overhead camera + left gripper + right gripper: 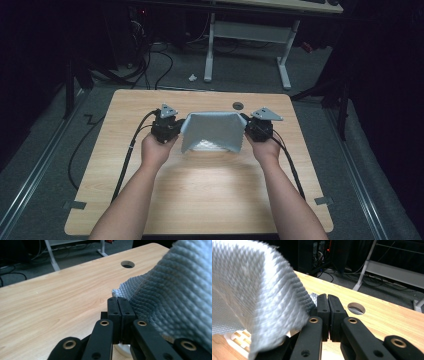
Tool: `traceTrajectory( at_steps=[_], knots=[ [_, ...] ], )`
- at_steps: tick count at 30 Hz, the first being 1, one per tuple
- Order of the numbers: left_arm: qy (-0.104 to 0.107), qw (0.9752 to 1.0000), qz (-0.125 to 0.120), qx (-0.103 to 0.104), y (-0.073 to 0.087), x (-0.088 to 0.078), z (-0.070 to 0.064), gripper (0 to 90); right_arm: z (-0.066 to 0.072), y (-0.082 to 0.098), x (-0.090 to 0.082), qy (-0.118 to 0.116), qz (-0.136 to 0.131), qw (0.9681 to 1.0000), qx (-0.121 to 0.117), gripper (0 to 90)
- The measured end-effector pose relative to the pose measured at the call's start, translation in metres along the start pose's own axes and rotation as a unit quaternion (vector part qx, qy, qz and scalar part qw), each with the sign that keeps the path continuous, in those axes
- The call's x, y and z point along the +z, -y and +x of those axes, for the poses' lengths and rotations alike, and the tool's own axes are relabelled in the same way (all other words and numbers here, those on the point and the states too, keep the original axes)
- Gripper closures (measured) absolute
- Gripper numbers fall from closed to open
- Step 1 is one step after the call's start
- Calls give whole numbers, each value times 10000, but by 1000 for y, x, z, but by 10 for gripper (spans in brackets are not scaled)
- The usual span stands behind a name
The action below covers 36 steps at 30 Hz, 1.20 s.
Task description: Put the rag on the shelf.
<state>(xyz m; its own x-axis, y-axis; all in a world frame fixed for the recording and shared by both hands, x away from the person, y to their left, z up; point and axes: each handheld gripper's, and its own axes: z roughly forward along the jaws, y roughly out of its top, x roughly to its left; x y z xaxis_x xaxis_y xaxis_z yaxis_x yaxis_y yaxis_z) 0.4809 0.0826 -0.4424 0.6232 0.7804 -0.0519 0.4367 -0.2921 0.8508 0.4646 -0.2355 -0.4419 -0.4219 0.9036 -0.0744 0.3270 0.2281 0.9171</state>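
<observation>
Wooden table (pixel 200 200): one grey cloth (pixel 212 131), two claws clamped.

Surface: a light wooden tabletop (pixel 200 200) is seen.
Far edge: a round cable hole (pixel 238 105) is cut just inside it.
Middle: a white slatted object (pixel 212 146) is rested there, half covered.

**Three Cameras, One Shared Cloth and Worktop**

The scene is viewed from above and behind the person by the high view, which is aimed forward and down over the whole worktop (pixel 200 200). The left gripper view is taken close along the left gripper (pixel 117 301), low over the wood. The right gripper view is taken likewise along the right gripper (pixel 328 300). The grey cloth (pixel 212 130) and the round hole (pixel 238 105) are shared by all three views.
</observation>
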Motion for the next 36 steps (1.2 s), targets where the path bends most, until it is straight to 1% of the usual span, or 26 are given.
traceTrajectory(
  at_steps=[4,6,9,14,21,26,33,36],
  knots=[
    [47,10000,50,-26,4,3,-1,891,0,6,0,1,40,10000,5,894],
    [64,9999,138,-17,6,6,-1,889,0,9,0,13,83,10000,4,894],
    [80,9998,143,-69,8,8,-1,889,0,11,0,1,106,9999,1,894],
    [76,9998,172,-75,10,10,-2,889,0,14,0,5,69,10000,27,894],
    [79,9997,235,-88,14,14,-3,888,-2,21,2,35,198,9998,44,894],
    [64,9996,263,-65,15,15,-3,886,-1,23,3,53,243,9997,33,893],
    [83,9996,260,-101,16,15,-2,883,-1,24,4,67,322,9995,20,892],
    [84,9996,251,-116,16,14,-2,873,0,24,5,59,315,9995,42,890]
  ],
)
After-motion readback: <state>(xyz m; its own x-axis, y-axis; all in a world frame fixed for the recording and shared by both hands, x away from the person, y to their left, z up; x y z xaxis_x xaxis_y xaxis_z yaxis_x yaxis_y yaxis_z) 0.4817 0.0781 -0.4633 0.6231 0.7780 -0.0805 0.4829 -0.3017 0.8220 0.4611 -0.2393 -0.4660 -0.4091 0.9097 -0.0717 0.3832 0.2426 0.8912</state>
